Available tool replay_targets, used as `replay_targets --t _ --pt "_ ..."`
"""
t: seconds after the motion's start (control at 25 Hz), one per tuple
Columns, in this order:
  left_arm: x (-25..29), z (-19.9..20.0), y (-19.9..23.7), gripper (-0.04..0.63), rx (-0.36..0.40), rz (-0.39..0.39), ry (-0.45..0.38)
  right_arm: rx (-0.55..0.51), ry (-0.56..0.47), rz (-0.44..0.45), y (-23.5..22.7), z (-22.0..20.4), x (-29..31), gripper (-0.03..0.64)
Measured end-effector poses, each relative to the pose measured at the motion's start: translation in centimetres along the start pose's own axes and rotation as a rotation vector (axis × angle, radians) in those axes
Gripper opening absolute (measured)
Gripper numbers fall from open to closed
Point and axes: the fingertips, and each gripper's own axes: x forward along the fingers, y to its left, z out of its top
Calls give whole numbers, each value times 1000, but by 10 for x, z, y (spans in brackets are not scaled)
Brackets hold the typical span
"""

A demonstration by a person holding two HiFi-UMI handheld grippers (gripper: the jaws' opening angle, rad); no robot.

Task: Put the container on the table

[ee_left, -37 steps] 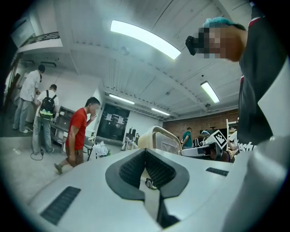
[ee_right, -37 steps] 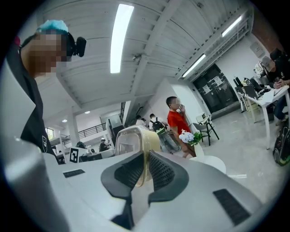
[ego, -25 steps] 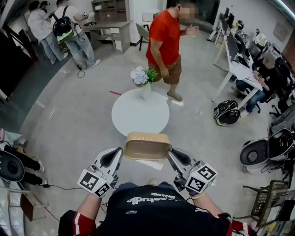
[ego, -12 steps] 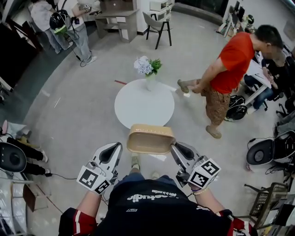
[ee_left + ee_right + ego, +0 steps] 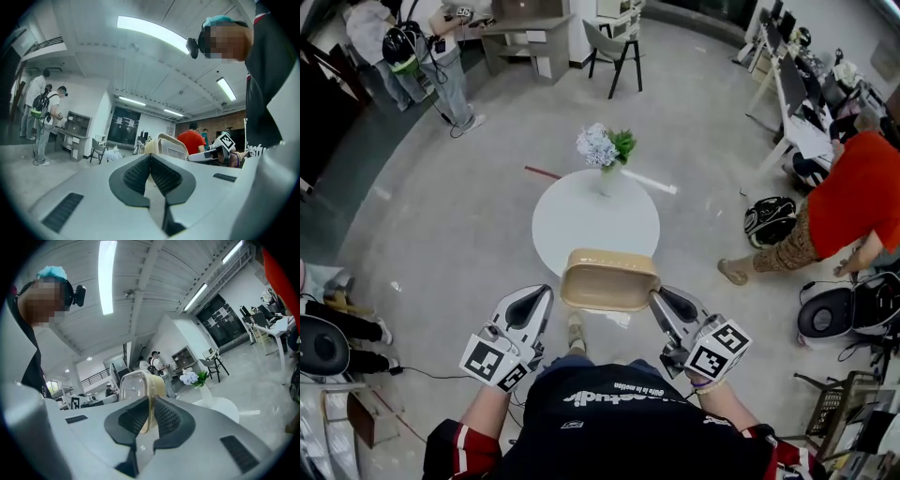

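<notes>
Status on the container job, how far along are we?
Done: container picked up, right gripper clamped on its rim. In hand: held aloft by the near edge of the round table; left gripper alongside, jaws together. Left: move over the table, set down, release.

A round white surface (image 5: 581,230) stands on the glossy grey floor (image 5: 459,244). At its far edge stands 1 slim white vase of pale flowers and green leaves (image 5: 602,150). On the floor just beyond lie 1 red strip (image 5: 542,172) and 1 white strip (image 5: 652,182), probably tape. A black backpack (image 5: 772,223) sits to the right.
</notes>
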Motion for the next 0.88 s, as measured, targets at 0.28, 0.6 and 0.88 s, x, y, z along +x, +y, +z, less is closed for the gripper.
replay_targets --t 0.28,0.6,0.88 --pt "22 23 93 23 -2 -19 1 7 -9 -18 -11 26 95 51" --pt "46 37 164 23 -22 -82 11 22 -32 -66 -13 46 162 51" --pt "55 33 178 23 -31 -115 14 39 -36 -87 -18 46 178 51"
